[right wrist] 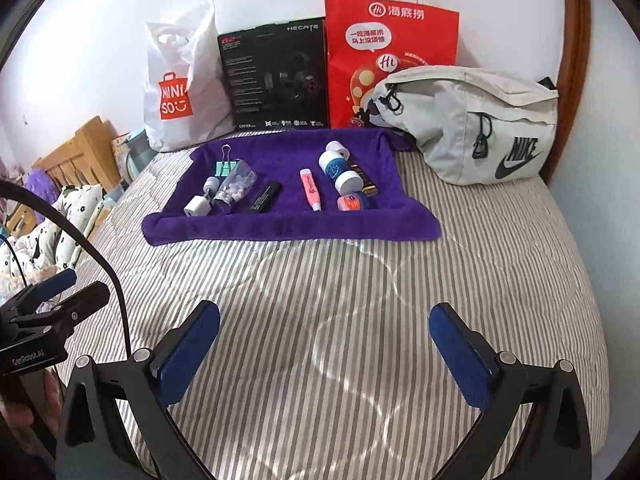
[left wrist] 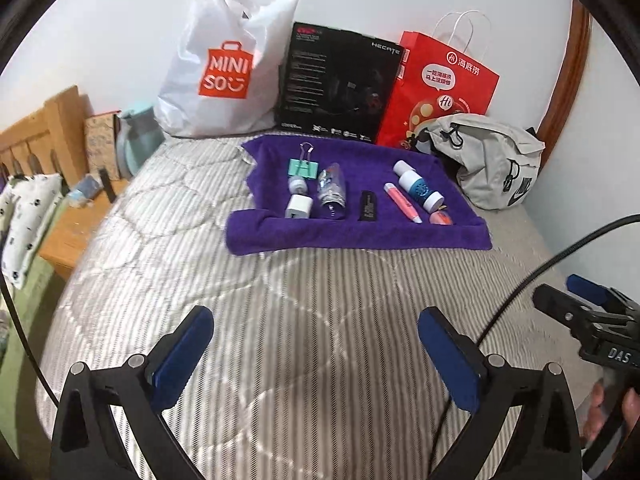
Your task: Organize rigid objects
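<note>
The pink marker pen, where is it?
In both views the pink marker pen lies on the purple towel, right of centre, between the black tube and the blue-and-white bottle.

I count small items lying on my purple towel (right wrist: 280, 224): mint binder clip (right wrist: 225, 166), white charger (right wrist: 197, 207), clear pill bottle (right wrist: 234, 188), black tube (right wrist: 265, 197). Rightward: pink highlighter (right wrist: 310, 190), blue-labelled white bottle (right wrist: 338, 170), round tin (right wrist: 349, 202).

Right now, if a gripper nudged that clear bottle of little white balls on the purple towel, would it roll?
Probably. The clear bottle lies on its side and looks round, though the purple towel may slow it. It looks like smooth plastic, so perhaps slippery. The loose balls inside may shift.
</note>
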A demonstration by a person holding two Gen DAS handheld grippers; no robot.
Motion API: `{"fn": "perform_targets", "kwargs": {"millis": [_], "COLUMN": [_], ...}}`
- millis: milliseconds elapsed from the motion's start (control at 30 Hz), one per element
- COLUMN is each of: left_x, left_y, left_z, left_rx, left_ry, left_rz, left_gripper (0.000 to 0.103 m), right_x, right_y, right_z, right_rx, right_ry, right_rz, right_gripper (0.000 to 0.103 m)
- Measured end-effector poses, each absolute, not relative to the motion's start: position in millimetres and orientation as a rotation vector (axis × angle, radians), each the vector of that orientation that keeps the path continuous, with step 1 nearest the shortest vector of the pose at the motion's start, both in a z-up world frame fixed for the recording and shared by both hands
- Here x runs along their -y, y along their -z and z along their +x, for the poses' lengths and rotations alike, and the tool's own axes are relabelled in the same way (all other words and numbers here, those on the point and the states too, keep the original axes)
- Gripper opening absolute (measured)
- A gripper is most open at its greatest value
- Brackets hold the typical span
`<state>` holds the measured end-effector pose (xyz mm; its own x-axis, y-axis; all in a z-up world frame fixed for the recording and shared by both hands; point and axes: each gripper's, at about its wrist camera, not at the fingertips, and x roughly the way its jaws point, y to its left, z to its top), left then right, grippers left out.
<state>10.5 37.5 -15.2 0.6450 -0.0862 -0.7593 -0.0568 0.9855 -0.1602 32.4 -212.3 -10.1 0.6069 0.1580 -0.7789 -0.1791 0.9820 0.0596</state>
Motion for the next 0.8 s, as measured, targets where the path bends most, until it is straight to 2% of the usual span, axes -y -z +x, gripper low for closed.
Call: {"fn": "perform_targets", "kwargs": {"millis": [800], "left_x": [-28], "left_y": [-8], "left_z": [-18], "left_rx": [-0.837], "left_ry": [-0.047], "left_rz": [-0.11], "left_gripper": [0.103], "right_x": [227], "right_y": [-6], "right_z": [-10], "right_rx": [-0.863], "right_ry": [-0.155], "right_rz": [-0.039], "right_gripper": [0.103]}}
